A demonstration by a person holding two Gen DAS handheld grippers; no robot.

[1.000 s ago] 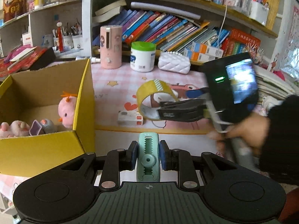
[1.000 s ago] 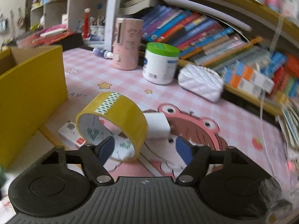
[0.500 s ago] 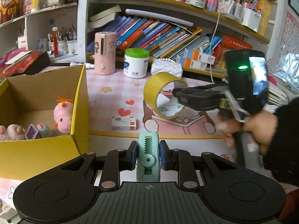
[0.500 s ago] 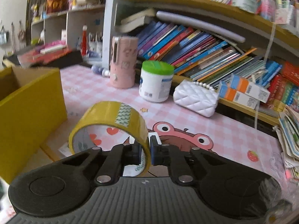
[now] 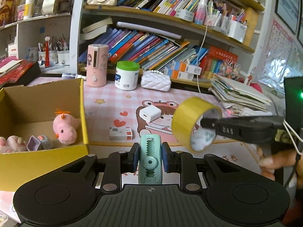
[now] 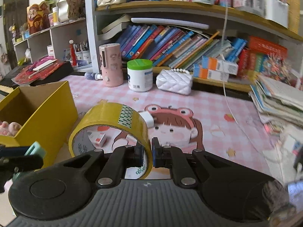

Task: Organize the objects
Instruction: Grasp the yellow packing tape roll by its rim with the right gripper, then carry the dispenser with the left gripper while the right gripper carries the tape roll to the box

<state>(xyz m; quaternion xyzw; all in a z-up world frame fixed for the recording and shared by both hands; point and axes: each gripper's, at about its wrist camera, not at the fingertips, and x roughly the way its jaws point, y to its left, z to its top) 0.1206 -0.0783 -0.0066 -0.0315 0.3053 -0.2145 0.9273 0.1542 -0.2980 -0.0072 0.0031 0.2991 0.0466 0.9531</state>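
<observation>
The left gripper (image 5: pixel 149 158) squeezes a green clip (image 5: pixel 150 158) tight. The right gripper (image 6: pixel 151 154) pinches the wall of the yellow tape roll (image 6: pixel 113 121) and holds it up off the pink mat (image 5: pixel 113 104). Just past them lie a small white box (image 5: pixel 121 133) and a white charger (image 5: pixel 150 113). On the left, the yellow box (image 5: pixel 56 157) holds a pink chick toy (image 5: pixel 64 127).
</observation>
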